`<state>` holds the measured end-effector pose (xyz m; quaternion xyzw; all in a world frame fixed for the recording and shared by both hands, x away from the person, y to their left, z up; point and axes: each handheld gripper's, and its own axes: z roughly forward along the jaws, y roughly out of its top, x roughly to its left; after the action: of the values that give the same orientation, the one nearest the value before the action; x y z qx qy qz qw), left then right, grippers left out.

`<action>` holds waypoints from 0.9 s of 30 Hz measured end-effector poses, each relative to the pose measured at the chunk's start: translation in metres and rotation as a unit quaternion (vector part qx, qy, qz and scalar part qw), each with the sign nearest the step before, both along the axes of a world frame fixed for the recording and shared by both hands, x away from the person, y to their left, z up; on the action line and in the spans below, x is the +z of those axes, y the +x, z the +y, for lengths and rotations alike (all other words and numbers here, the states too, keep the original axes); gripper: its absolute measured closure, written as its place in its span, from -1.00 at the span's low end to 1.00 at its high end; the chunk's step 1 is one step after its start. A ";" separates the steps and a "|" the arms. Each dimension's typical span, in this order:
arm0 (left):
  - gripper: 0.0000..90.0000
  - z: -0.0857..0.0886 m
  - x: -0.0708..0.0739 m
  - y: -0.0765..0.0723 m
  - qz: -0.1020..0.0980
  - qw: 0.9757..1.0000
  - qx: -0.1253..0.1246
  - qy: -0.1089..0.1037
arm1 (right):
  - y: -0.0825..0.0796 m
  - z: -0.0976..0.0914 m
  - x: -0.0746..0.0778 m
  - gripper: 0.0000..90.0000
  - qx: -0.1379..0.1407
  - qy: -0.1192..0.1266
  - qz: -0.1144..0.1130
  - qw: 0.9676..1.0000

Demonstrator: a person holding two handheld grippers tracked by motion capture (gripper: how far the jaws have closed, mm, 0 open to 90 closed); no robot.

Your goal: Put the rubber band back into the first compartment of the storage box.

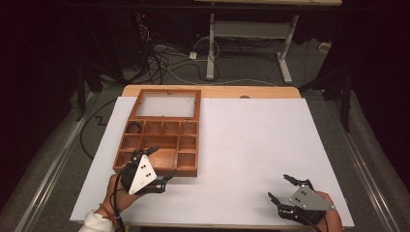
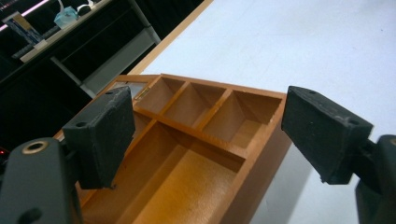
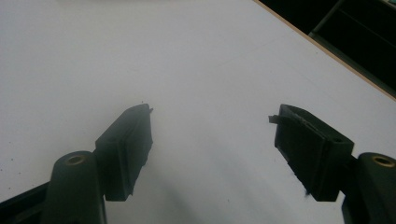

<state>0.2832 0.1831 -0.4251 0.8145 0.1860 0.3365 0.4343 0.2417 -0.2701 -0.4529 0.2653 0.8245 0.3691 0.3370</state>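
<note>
A wooden box [image 1: 188,171] with several compartments lies on the left half of the white board, its glass-paned lid [image 1: 167,104] folded back flat behind it. A small dark thing [image 1: 135,127] rests in the back left compartment. My left gripper [image 1: 163,162] hovers open at the box's front edge. In the left gripper view, the left gripper [image 2: 205,100] has one jaw over a large front compartment [image 2: 187,182] and the other outside the box wall. My right gripper [image 1: 278,186] is open over bare board at the front right, and nothing lies between the right gripper's [image 3: 212,112] jaws.
The white board [image 1: 251,140] covers a wooden table whose far edge [image 1: 217,91] shows behind it. Beyond the table, cables [image 1: 159,60] lie on the floor near a white desk frame [image 1: 211,48]. A metal rail [image 1: 53,159] runs along the left.
</note>
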 end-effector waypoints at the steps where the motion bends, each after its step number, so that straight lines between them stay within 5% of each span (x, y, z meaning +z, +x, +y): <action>1: -0.61 0.001 -0.001 -0.001 -0.001 1.000 0.000 0.001 | 0.000 0.000 0.000 -0.37 0.000 0.000 0.000 1.000; 17: -0.60 0.016 -0.021 -0.014 0.010 1.000 0.011 0.015 | 0.001 0.001 0.000 -0.37 0.000 0.000 -0.001 1.000; 27: -0.60 0.025 -0.041 -0.017 0.043 0.999 0.019 0.017 | 0.002 -0.001 0.000 -0.38 -0.003 0.006 0.000 1.000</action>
<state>0.2659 0.2080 -0.4657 0.8317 0.2148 0.3126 0.4056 0.2438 -0.2714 -0.4527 0.2697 0.8214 0.3730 0.3369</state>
